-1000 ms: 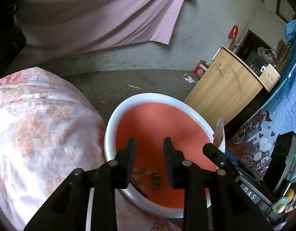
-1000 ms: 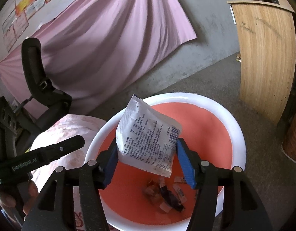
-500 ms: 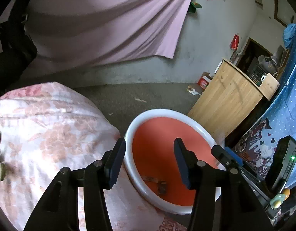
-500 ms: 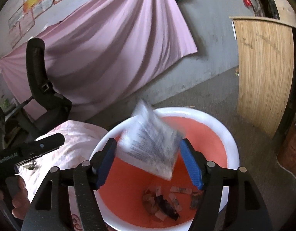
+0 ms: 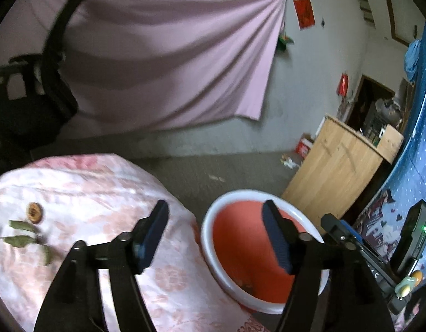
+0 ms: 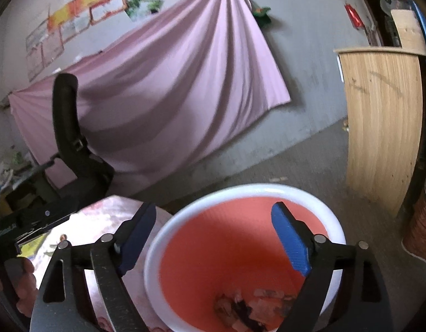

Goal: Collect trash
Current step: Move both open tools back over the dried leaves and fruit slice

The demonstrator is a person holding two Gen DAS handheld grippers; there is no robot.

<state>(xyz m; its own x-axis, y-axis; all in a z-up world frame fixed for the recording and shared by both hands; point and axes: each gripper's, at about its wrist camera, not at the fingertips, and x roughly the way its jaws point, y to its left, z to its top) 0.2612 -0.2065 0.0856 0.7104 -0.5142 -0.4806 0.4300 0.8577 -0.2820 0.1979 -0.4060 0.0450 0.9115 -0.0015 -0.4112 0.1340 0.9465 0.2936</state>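
— Fingers, both sets?
— Left gripper has its fingers spread wide, nothing between them, above the gap where desk meets bin. Right gripper likewise, fingers wide apart and bare, over the bin.
— And the trash?
— Scraps lie at the bottom of the red bin. On the floral desk cloth, dry leaves and a round brown slice lie beside each other.
— Bin and desk?
— Just beside each other.

right gripper jaws wide, empty | above red bin | scraps at bottom
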